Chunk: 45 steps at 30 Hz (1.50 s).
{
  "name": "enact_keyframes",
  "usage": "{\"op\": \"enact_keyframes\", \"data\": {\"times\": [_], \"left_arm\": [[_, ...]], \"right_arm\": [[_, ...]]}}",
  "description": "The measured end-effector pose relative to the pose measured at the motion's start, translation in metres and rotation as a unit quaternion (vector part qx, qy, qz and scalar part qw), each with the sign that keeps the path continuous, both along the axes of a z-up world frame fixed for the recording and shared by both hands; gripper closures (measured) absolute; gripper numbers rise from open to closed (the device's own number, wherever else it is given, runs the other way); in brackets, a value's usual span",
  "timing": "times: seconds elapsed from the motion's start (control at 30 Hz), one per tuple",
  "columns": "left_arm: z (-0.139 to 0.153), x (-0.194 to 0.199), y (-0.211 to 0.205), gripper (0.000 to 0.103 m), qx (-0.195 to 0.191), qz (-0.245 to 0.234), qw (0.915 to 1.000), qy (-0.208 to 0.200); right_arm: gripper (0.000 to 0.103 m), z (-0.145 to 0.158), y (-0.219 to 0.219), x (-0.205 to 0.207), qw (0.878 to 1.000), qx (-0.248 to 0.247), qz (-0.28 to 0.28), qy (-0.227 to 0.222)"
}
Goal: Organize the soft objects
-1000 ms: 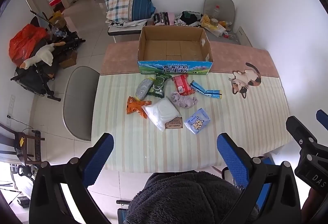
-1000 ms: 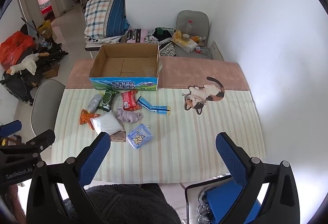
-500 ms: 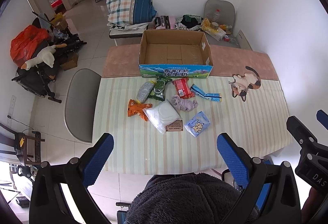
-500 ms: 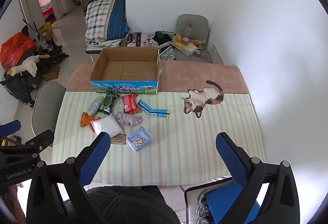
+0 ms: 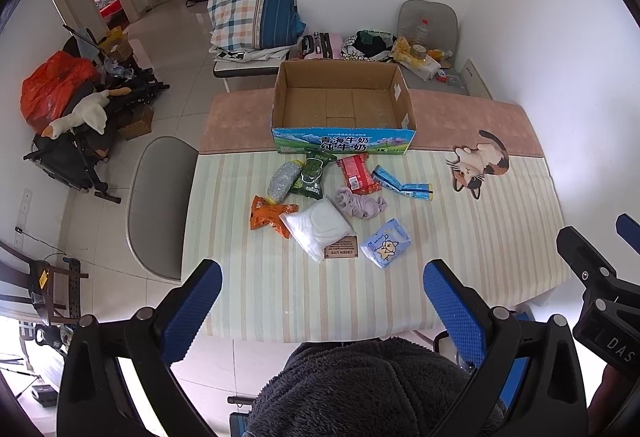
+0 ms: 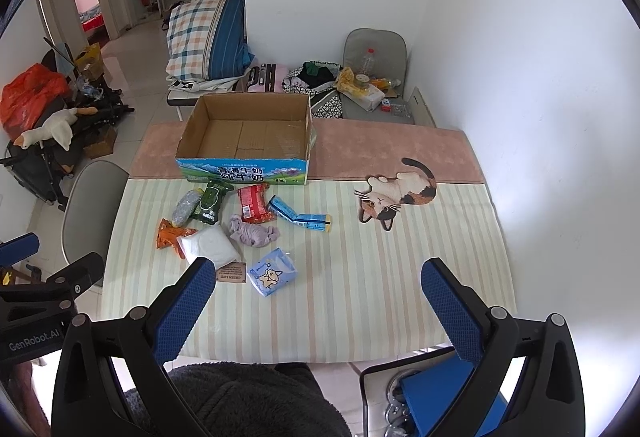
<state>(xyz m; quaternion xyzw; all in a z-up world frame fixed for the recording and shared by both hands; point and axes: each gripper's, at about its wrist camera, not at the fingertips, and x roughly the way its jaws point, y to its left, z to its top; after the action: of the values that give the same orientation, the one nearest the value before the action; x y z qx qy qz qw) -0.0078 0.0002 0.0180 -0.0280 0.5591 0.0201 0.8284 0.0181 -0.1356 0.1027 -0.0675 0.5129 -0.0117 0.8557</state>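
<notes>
An empty cardboard box (image 5: 344,105) (image 6: 246,135) stands at the far side of the striped table (image 5: 480,237). Before it lie soft packets: a white pouch (image 5: 318,225) (image 6: 208,245), a blue tissue pack (image 5: 386,243) (image 6: 272,273), a purple cloth (image 5: 360,203) (image 6: 252,231), a red packet (image 5: 356,173), a green packet (image 5: 312,175), an orange packet (image 5: 266,215), a silver scrubber (image 5: 282,179) and a blue sachet (image 5: 400,187). My left gripper (image 5: 322,301) and right gripper (image 6: 318,299) are open and empty, high above the near table edge.
A cat-shaped mat (image 5: 478,163) lies on the table's right side. A grey chair (image 5: 160,205) stands at the left edge, another chair (image 6: 376,73) with clutter behind the table. A white wall runs along the right. My dark fleece clothing (image 5: 360,385) fills the bottom.
Both grippers have risen and drawn back a little; the table and box look slightly smaller and further. Nothing on the table has moved.
</notes>
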Motion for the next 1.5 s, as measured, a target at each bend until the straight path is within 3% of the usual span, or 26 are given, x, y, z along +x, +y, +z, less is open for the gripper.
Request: {"op": "enact_keyframes", "data": {"times": [1.5], "left_arm": [[0.006,0.008,-0.002,0.000,0.000,0.001,1.0000,-0.008]], "right_arm": [[0.000,-0.007,0.003,0.007,1.000,0.002,0.008,0.001]]}}
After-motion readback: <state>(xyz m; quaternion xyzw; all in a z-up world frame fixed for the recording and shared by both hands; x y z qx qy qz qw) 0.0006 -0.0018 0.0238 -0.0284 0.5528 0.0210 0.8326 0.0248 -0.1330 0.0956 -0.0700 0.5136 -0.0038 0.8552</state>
